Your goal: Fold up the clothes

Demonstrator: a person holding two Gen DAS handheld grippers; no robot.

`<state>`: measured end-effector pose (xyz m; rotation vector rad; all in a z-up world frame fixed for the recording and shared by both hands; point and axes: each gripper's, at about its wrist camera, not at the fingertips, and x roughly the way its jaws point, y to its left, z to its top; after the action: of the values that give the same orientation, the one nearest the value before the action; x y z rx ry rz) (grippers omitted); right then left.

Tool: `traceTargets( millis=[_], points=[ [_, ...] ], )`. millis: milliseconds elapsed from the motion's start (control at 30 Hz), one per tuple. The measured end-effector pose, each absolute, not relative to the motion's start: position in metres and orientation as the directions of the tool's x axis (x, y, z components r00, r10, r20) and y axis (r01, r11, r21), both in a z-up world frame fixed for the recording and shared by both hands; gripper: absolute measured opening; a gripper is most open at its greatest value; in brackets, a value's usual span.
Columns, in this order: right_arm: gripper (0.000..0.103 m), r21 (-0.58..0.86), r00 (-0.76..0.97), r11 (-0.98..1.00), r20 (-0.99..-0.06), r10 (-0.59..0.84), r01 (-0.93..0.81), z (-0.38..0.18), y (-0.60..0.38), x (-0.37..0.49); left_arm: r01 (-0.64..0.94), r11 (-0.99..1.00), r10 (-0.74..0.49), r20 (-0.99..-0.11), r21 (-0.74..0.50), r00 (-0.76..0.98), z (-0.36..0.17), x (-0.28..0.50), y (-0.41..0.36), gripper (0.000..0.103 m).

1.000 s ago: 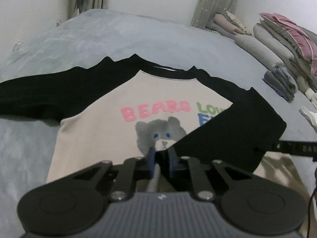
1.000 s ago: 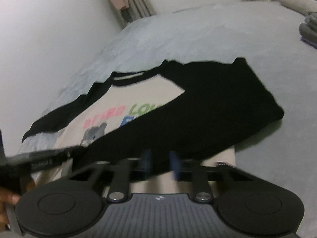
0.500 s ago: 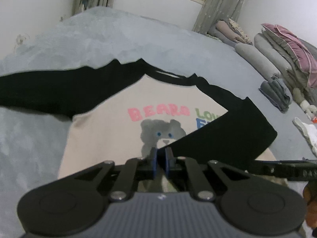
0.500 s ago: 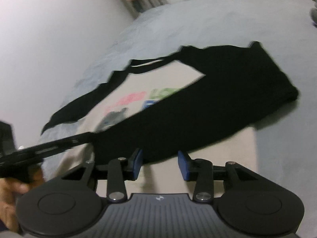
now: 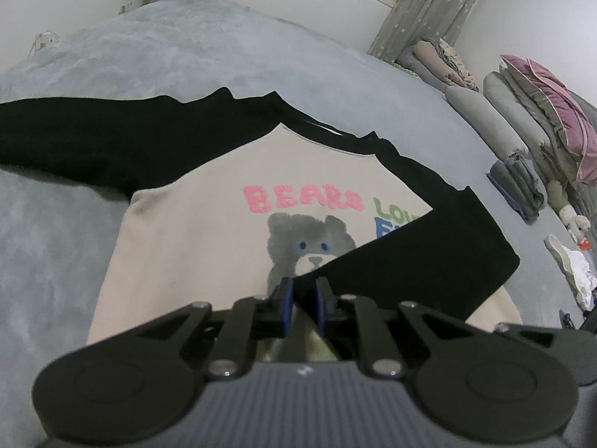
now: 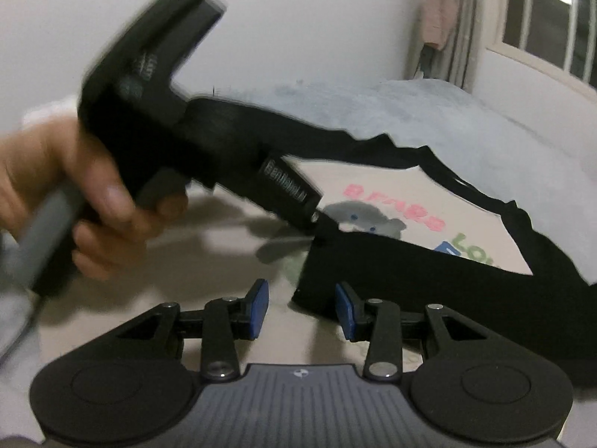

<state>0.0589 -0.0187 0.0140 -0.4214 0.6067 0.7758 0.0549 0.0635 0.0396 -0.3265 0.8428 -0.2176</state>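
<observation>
Between the left tongs, nearly pressed together, the cuff end of the folded sleeve is sitting, seemingly pinched, though the contact is hard to tell. Right tongs: spread, holding nothing, hovering just short of the same cuff edge. Sleeve: long axis running diagonally across the chest from the far shoulder down toward both tongs; left tongs nearer. Shirt: lying face up, bear print showing, other sleeve stretched out flat leftward. Surface: grey bed. Room: folded bedding stacked along the right wall, curtain beyond.
</observation>
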Motion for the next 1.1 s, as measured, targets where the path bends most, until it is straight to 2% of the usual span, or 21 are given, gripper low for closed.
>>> traceTargets(
  millis=[33, 67, 100, 133, 200, 400, 567, 633, 800, 967, 1000, 1033, 1100],
  points=[
    [0.013, -0.140, 0.567, 0.656, -0.653, 0.502, -0.742, 0.013, -0.017, 0.062, 0.055, 0.921, -0.329, -0.692, -0.387, 0.643, 0.039, 0.055, 0.065, 0.011],
    [0.013, -0.136, 0.572, 0.671, -0.658, 0.489, -0.729, 0.013, -0.018, 0.066, 0.050, 0.912, -0.342, -0.689, -0.406, 0.638, 0.039, 0.055, 0.066, 0.011],
    [0.013, -0.112, 0.575, 0.685, -0.651, 0.496, -0.719, 0.017, -0.021, 0.068, 0.045, 0.904, -0.355, -0.687, -0.426, 0.634, 0.039, 0.055, 0.067, 0.016],
    [0.012, -0.075, 0.575, 0.699, -0.633, 0.518, -0.712, 0.023, -0.027, 0.070, 0.040, 0.895, -0.368, -0.684, -0.445, 0.630, 0.038, 0.055, 0.068, 0.030],
    [0.012, 0.002, 0.577, 0.719, -0.595, 0.560, -0.695, 0.036, -0.038, 0.072, 0.029, 0.875, -0.394, -0.678, -0.482, 0.621, 0.038, 0.054, 0.070, 0.045],
    [0.012, 0.119, 0.562, 0.714, -0.534, 0.632, -0.690, 0.053, -0.051, 0.070, -0.005, 0.808, -0.471, -0.651, -0.589, 0.596, 0.036, 0.054, 0.077, 0.049],
    [0.012, 0.122, 0.563, 0.716, -0.534, 0.631, -0.687, 0.056, -0.048, 0.067, 0.021, 0.840, -0.445, -0.666, -0.543, 0.599, 0.038, 0.049, 0.068, 0.041],
    [0.013, 0.086, 0.543, 0.708, -0.579, 0.608, -0.701, 0.052, -0.048, 0.066, 0.036, 0.858, -0.428, -0.674, -0.513, 0.603, 0.039, 0.046, 0.063, 0.032],
    [0.013, -0.016, 0.486, 0.669, -0.700, 0.523, -0.743, 0.040, -0.050, 0.061, 0.072, 0.898, -0.383, -0.691, -0.434, 0.613, 0.042, 0.040, 0.050, 0.031],
    [0.013, -0.013, 0.467, 0.656, -0.714, 0.522, -0.754, 0.037, -0.055, 0.061, 0.105, 0.931, -0.335, -0.705, -0.350, 0.625, 0.044, 0.034, 0.037, 0.031],
    [0.013, -0.018, 0.463, 0.653, -0.721, 0.516, -0.757, 0.034, -0.054, 0.062, 0.105, 0.938, -0.320, -0.709, -0.331, 0.628, 0.043, 0.034, 0.035, 0.027],
    [0.013, -0.022, 0.458, 0.651, -0.729, 0.509, -0.759, 0.032, -0.053, 0.062, 0.106, 0.943, -0.309, -0.712, -0.315, 0.631, 0.042, 0.033, 0.034, 0.015],
    [0.013, -0.021, 0.459, 0.652, -0.728, 0.510, -0.758, 0.032, -0.052, 0.061, 0.110, 0.947, -0.301, -0.714, -0.303, 0.632, 0.042, 0.032, 0.032, 0.004]
  ],
)
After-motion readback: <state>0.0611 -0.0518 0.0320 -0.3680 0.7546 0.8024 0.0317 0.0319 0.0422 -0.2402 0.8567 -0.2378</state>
